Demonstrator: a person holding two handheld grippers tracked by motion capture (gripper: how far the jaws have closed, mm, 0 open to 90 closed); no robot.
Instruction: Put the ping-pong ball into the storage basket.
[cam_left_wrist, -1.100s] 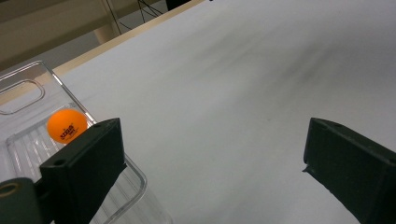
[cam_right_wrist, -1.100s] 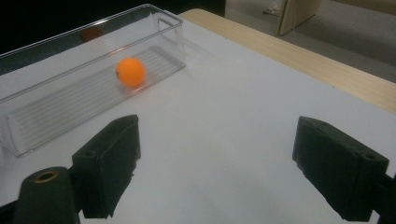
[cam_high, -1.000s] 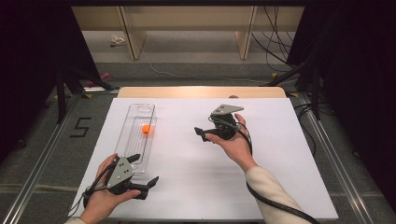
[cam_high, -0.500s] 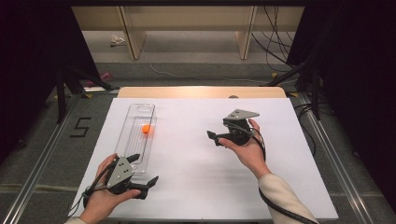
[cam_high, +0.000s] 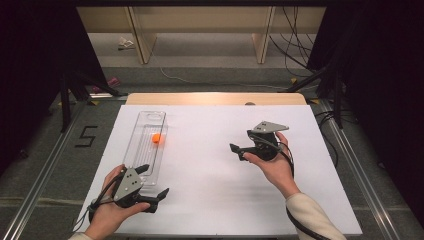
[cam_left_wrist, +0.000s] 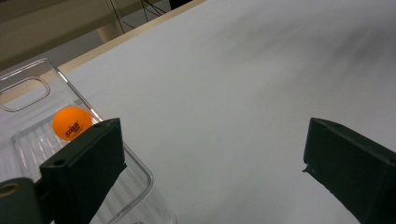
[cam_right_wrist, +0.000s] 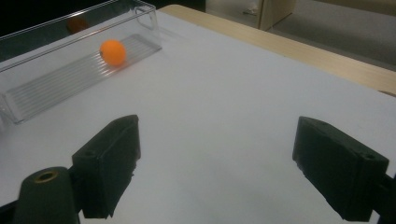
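A small orange ball (cam_high: 156, 139) lies inside a long clear plastic tray (cam_high: 141, 159) on the left of the white table top. My left gripper (cam_high: 154, 181) is open at the tray's near end, one jaw beside the tray's corner, nothing between the jaws. In the left gripper view the ball (cam_left_wrist: 71, 122) sits in the tray (cam_left_wrist: 28, 88) beyond the left jaw. My right gripper (cam_high: 240, 141) is open and held in the air right of centre, jaws pointing left toward the tray. The right gripper view has the ball (cam_right_wrist: 113, 51) and tray (cam_right_wrist: 56, 81) far off at the upper left.
The white sheet (cam_high: 210, 190) covers the table, with a wooden strip (cam_high: 215, 98) along the far edge. Beyond it are shelf legs (cam_high: 262, 40) and cables on the floor. A "5" mark (cam_high: 86, 136) is on the floor to the left.
My right gripper has moved to the right and a little nearer the person, away from the tray. The left gripper, the tray and the ball stay where they were.
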